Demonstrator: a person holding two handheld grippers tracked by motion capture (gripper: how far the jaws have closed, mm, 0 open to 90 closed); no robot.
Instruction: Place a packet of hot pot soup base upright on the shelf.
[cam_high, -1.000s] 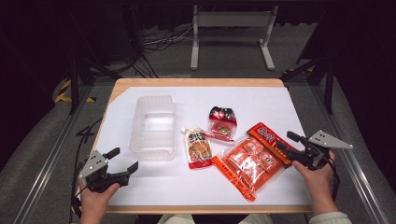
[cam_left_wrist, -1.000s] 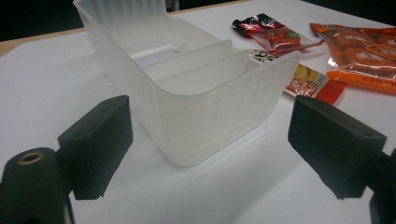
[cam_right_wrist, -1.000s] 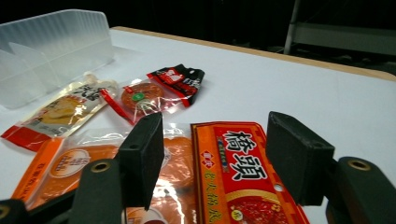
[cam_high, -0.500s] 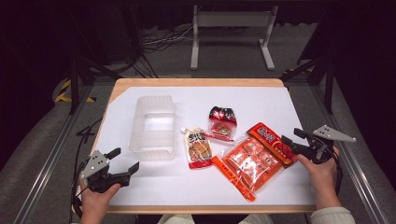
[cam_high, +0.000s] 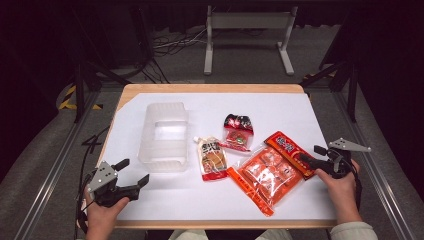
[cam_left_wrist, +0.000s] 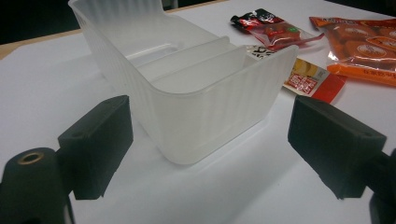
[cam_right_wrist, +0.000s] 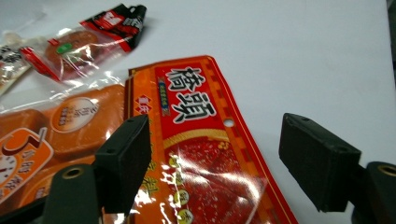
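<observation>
The white table sheet (cam_high: 300, 107) offered wide free room behind the packets and in front of the left gripper (cam_high: 131, 173), so neither hand was crowded. The translucent plastic bin (cam_high: 165, 135) stood well apart from the right side, with that gripper's jaws spread and empty just before its near wall. The large orange snack bag (cam_high: 262, 177) lay partly touching the red flat packet (cam_right_wrist: 205, 140), which sat close to the table's right edge. The right gripper (cam_high: 316, 156) hovered over this packet, its jaws having just been opening, now spread wide with the packet below them but not pinched. I judged the risk there: a thin, glossy packet could slip from the pads, or the orange bag could be dragged along.
</observation>
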